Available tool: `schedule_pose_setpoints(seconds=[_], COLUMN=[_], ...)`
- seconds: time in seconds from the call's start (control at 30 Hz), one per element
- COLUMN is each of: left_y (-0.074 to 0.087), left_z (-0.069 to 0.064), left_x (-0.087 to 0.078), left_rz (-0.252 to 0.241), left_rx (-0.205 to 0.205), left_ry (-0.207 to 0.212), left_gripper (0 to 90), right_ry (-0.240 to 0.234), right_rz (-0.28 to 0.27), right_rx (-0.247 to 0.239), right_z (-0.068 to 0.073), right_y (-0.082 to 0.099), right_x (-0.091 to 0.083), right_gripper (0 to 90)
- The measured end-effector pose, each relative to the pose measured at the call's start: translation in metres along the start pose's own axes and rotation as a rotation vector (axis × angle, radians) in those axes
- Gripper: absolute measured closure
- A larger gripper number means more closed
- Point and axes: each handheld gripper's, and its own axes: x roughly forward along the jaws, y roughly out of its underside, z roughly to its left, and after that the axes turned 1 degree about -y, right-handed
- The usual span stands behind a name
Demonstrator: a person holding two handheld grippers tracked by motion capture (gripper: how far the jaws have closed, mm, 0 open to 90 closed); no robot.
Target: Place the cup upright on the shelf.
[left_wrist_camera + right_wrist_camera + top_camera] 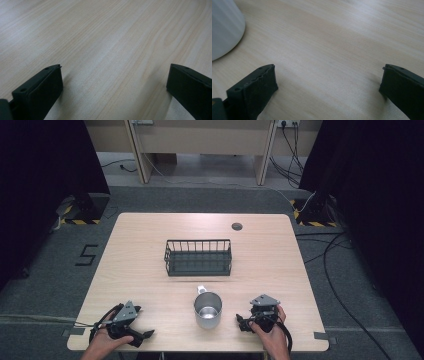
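Left tongs [131, 332]: near table [150, 235] edge, spread wide, nothing between them.
Right tongs [255, 320]: likewise wide and empty, just beside the mug.
Metal mug [208, 310]: upright between both tongs.
Wire basket [198, 256]: beyond mug, mid-table.

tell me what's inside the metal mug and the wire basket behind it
The metal mug shows only its shiny bare bottom; its near inner wall is hidden by the rim. The wire basket holds nothing visible.
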Motion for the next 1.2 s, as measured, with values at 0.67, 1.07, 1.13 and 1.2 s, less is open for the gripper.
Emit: schedule_pose_setpoints(seconds=[0.67, 1.07, 1.13, 1.2], left_y=[0.0, 0.0, 0.0, 0.0], left_z=[0.0, 0.0, 0.0, 0.0], left_x=[0.0, 0.0, 0.0, 0.0], left_rz=[0.0, 0.0, 0.0, 0.0], left_rx=[0.0, 0.001, 0.0, 0.0], left_ry=[0.0, 0.0, 0.0, 0.0], left_gripper=[0.0, 0.0, 0.0, 0.0], right_ry=[-0.107, -0.163, -0.171, -0.18], right_rz=[-0.153, -0.245, -0.26, -0.273], right_rx=[-0.082, -0.122, -0.124, -0.128], right_z=[0.022, 0.041, 0.043, 0.046], right_y=[0.003, -0.009, -0.01, -0.011], right_x=[-0.033, -0.047, -0.049, -0.05], right_gripper=[15.1, 15.1, 15.1, 15.1])
